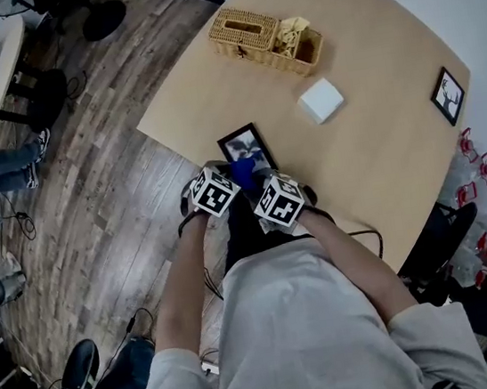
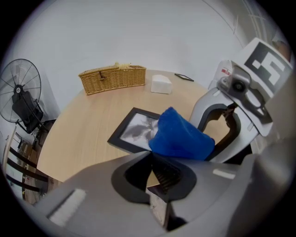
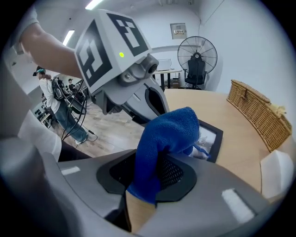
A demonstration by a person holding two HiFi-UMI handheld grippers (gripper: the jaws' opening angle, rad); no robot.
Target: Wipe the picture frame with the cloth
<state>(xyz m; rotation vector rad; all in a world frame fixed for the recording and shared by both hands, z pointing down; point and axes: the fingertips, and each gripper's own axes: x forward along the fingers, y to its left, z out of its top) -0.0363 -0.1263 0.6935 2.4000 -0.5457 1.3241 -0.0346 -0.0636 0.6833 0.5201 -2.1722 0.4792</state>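
A black picture frame (image 1: pixel 244 145) lies flat near the table's front edge, with a grey print in it (image 2: pixel 135 127). My right gripper (image 3: pixel 155 172) is shut on a blue cloth (image 3: pixel 163 139), which bunches up over the frame's near corner (image 3: pixel 212 139). In the head view the cloth (image 1: pixel 242 173) shows between the two marker cubes. My left gripper (image 2: pixel 151 159) hovers just left of the cloth (image 2: pixel 179 136), jaws together with nothing between them. Both grippers (image 1: pixel 217 190) (image 1: pixel 276 199) hang over the table edge just short of the frame.
A wicker basket (image 1: pixel 243 32) with a side tray (image 1: pixel 298 45) stands at the back of the round wooden table (image 1: pixel 381 152). A white box (image 1: pixel 320 100) sits mid-table and a second black frame (image 1: pixel 448 96) at the right. A standing fan (image 2: pixel 21 99) is off the table's left.
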